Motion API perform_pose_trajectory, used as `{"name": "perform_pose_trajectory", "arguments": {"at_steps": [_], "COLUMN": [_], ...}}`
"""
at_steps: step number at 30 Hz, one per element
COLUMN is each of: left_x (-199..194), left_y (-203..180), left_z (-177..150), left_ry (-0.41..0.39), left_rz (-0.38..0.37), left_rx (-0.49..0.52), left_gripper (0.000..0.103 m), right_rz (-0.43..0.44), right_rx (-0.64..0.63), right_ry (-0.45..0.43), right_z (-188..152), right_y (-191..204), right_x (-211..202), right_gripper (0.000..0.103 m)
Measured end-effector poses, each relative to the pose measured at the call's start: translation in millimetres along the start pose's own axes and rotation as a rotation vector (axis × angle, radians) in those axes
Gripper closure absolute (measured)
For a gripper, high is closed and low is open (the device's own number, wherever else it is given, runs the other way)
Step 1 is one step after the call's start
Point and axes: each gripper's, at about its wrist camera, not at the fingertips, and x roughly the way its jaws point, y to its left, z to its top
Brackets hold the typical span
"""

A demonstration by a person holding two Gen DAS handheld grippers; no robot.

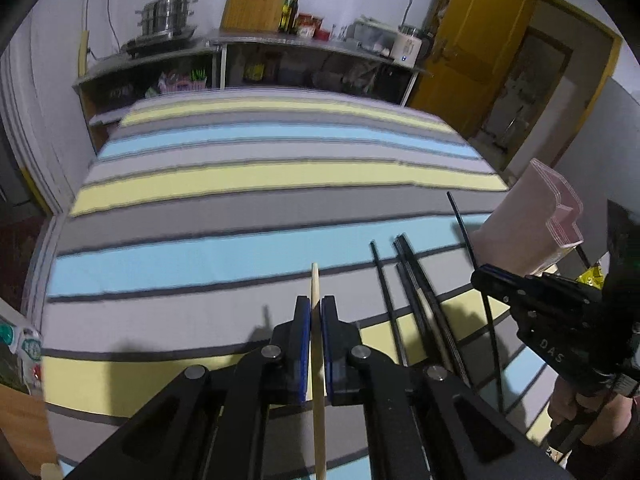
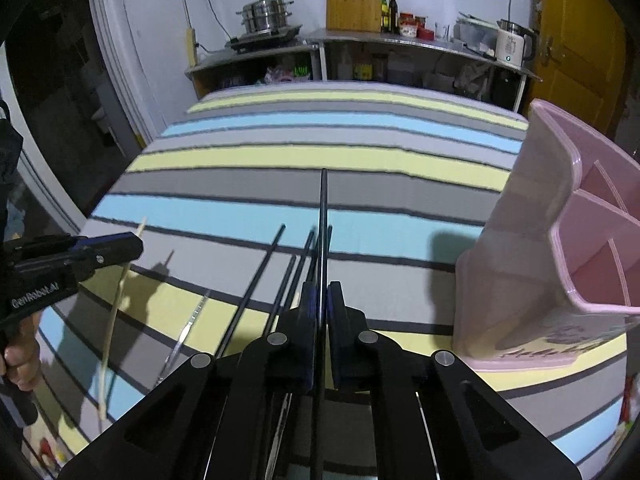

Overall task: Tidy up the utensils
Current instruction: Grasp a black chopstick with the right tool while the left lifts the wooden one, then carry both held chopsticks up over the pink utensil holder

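Observation:
My left gripper [image 1: 316, 308] is shut on a light wooden chopstick [image 1: 316, 284] and holds it above the striped cloth; it also shows in the right wrist view [image 2: 120, 246] at the left. My right gripper [image 2: 322, 292] is shut on a black chopstick [image 2: 323, 208] that points away from me; it also shows in the left wrist view [image 1: 486, 274]. Several black chopsticks [image 2: 276, 264] lie on the cloth between the grippers. A pink utensil holder [image 2: 560, 248] with open compartments stands to the right of my right gripper.
The table wears a striped cloth [image 2: 280, 160] in yellow, blue and grey. A metal utensil [image 2: 188, 324] lies on it near the front left. Steel shelves with a pot [image 2: 264, 12], bottles and a kettle [image 2: 510, 46] stand behind. A yellow door [image 1: 480, 40] is at the right.

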Motion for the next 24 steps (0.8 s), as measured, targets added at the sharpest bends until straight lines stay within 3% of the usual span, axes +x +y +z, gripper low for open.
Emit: {"name": "perform_pose_trajectory", "arguments": {"at_steps": [12, 24], "left_x": [-89.5, -122.8], "left_y": [-25.1, -63.9], "left_z": [14.1, 30.6], "left_ry": [-0.142, -0.202], "left_rz": [-0.023, -0.082], "left_rx": [0.075, 0.118], "left_gripper": [0.098, 0.098], "right_rz": [0.017, 0.025], "right_rx": [0.020, 0.053], "right_ry": [-0.130, -0.234], "right_z": [3.2, 4.0], "right_y": [-6.5, -18.2], "right_x": [-68.8, -122.1], "right_gripper": [0.097, 0.097]}}
